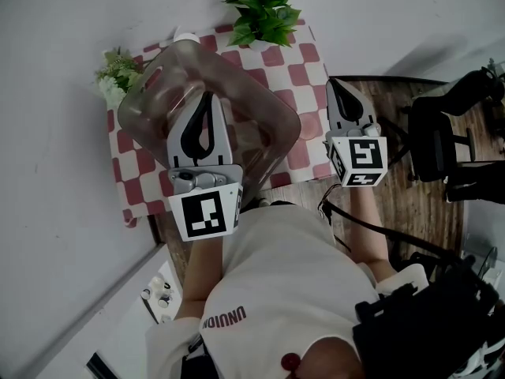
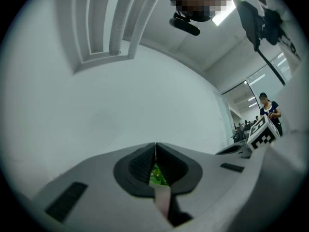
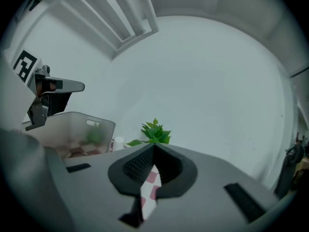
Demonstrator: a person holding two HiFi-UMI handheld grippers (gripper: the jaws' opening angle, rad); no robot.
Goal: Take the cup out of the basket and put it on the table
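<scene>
Though pressed together on nothing, left gripper [image 1: 208,101] over clear basket [image 1: 154,93], right gripper [image 1: 334,87] beside it. Cup not made out, prob. inside. Risk: reaching in w/o spreading jaws, shoving basket across checkered cloth [image 1: 308,69].

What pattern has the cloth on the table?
Red and white checks on the cloth; the head view shows it best.

basket [image 1: 150,93] on cloth [image 1: 304,68] | leafy plant [image 1: 260,10] behind basket | small plant [image 1: 118,73] left of basket
</scene>
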